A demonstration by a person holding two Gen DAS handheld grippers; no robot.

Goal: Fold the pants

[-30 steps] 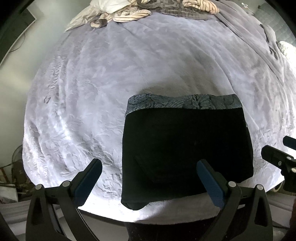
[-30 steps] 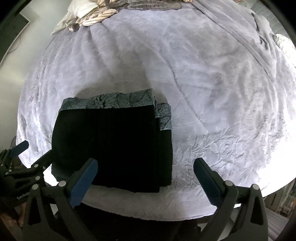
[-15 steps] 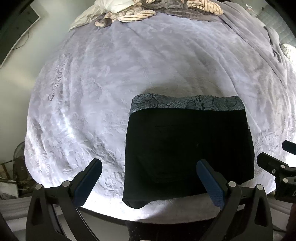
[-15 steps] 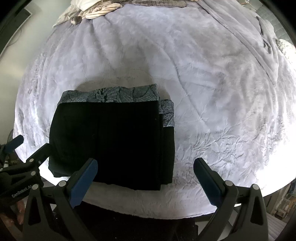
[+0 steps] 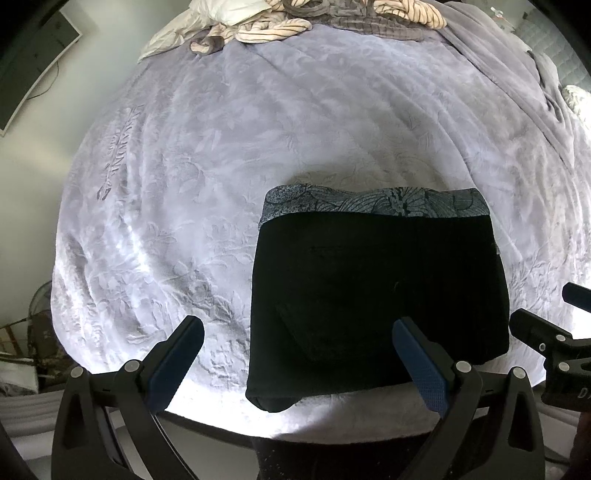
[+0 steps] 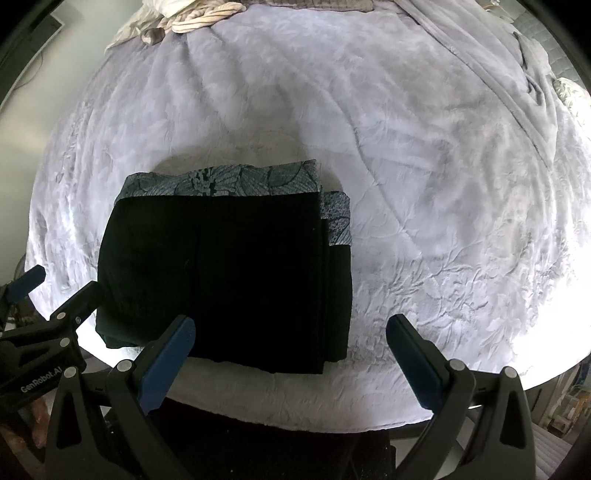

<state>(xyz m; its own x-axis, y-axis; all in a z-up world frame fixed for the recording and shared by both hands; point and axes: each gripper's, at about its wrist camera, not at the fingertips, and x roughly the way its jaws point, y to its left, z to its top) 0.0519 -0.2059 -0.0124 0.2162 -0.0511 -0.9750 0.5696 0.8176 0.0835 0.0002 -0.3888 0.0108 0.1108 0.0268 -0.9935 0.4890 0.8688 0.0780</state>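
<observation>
Black pants (image 5: 376, 295) (image 6: 229, 273) lie folded into a compact rectangle near the bed's front edge, with a grey leaf-patterned waistband along the far side. My left gripper (image 5: 295, 354) hangs open above the pants' front left corner, nothing between its blue pads. My right gripper (image 6: 288, 354) is open too, over the pants' front right corner, holding nothing. Each gripper shows at the edge of the other's view: the right gripper (image 5: 554, 339) and the left gripper (image 6: 44, 295).
The pale lilac bedspread (image 5: 258, 147) covers the whole bed. Striped clothes and a pillow (image 5: 258, 22) are piled at the far end. A grey blanket (image 6: 498, 74) runs along the right side. A fan and clutter (image 5: 33, 332) stand on the floor at left.
Both grippers have drawn back and risen a little from the folded pants, so more of the bed shows. The pants have not moved.
</observation>
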